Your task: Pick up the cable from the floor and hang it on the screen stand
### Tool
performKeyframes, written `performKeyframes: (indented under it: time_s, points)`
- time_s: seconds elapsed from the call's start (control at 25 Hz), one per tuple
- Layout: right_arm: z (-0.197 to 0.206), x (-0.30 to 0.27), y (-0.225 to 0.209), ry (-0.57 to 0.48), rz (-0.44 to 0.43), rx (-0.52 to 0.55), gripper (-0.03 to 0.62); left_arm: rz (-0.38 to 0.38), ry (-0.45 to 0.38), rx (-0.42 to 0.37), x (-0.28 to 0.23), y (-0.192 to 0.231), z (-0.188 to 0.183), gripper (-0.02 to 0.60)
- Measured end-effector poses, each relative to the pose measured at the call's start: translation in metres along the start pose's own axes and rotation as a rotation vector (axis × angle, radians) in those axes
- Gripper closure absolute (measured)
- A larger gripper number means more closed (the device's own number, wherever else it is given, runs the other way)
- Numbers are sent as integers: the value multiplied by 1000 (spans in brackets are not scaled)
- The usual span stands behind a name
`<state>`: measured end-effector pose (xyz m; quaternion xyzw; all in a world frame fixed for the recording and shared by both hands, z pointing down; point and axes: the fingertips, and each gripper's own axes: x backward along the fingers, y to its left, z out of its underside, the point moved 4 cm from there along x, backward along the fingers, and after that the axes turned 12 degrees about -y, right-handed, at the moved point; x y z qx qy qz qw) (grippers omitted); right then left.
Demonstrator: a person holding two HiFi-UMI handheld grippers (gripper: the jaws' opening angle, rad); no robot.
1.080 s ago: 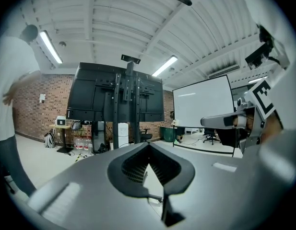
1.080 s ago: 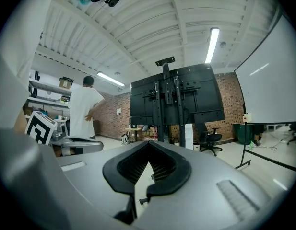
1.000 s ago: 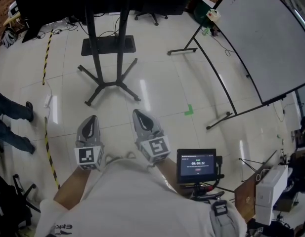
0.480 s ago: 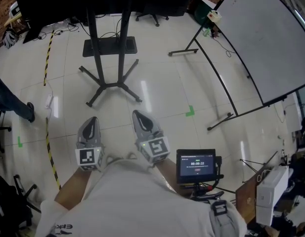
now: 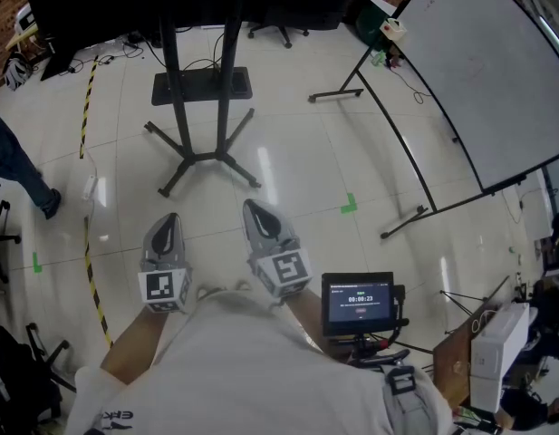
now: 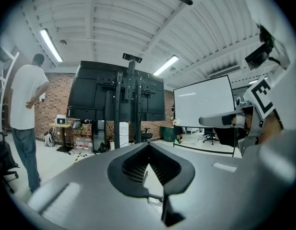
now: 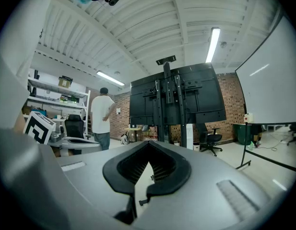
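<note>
Nearest: the person's sleeve (image 5: 116,410) carries print, of which only "ERK" can be read. The left gripper (image 5: 168,221) and right gripper (image 5: 253,212) are held side by side close to the body, roughly level, pointing toward the stand. Both are clenched on nothing: each gripper view shows the ribbed pads met, with only floor beyond. Judgement: a rest or carrying posture, with neither tool committed to any object. Their marker cubes bear square black-and-white codes and no text.

Right of the body, a small monitor (image 5: 359,302) tilts up toward the wearer, presumably so it can be read at a glance. Its counter appears to read 00:00:23; the smaller lines are illegible.

Middle floor: a white cable (image 5: 88,184) with a block-shaped end lies flat on the tiles beside the yellow-black tape (image 5: 87,270), left of the screen stand (image 5: 223,89) and apart from its feet. A green tape mark (image 5: 349,204) lies to the stand's right.

Far: no cable shows draped on the stand's visible posts, and the upper part is dark and cropped. More leads lie behind its base, so which cable the task means cannot be settled. The whiteboard (image 5: 478,71) bears no legible writing
</note>
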<state>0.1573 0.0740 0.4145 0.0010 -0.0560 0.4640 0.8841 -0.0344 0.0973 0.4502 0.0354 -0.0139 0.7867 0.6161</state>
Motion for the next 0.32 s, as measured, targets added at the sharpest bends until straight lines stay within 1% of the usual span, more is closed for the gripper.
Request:
performKeyframes:
  time_s: [0.32]
  points:
    - [1,-10,4,2,7,-9,582,6,4,9,-4,10,1,580]
